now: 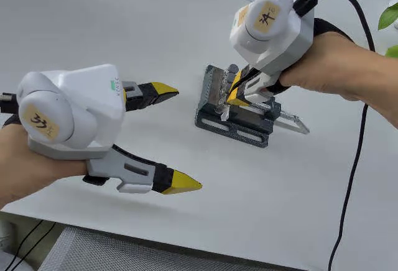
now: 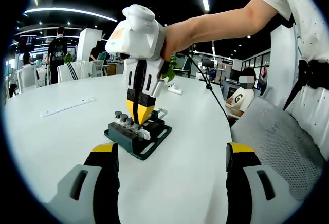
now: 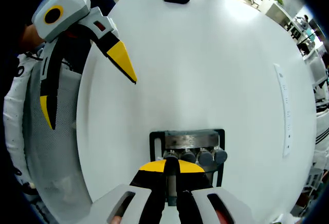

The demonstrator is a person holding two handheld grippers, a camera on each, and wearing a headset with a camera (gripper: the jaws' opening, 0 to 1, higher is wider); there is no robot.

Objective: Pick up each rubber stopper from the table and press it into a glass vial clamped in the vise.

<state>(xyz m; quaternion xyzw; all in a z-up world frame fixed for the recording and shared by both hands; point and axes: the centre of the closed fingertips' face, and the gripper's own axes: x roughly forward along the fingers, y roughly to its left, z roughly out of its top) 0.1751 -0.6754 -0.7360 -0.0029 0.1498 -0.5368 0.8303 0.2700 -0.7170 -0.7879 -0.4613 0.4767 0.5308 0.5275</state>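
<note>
Big white worktop (image 1: 124,28), nothing fancy. The left claw (image 1: 186,137) hangs over the near-left part of it with its jaws spread wide, holding nothing, well apart from the action. The right claw (image 1: 231,99) points down over the dark vise (image 1: 239,125) mid-worktop, jaws pinched pretty much together. In the right gripper view its yellow tips sit right at the end one of the row of glass vials (image 3: 195,157) clamped in the vise. Each vial there has a grey rubber stopper (image 3: 221,155) on top. Honestly can't tell if the claw is actually gripping the end stopper or just touching it.
</note>
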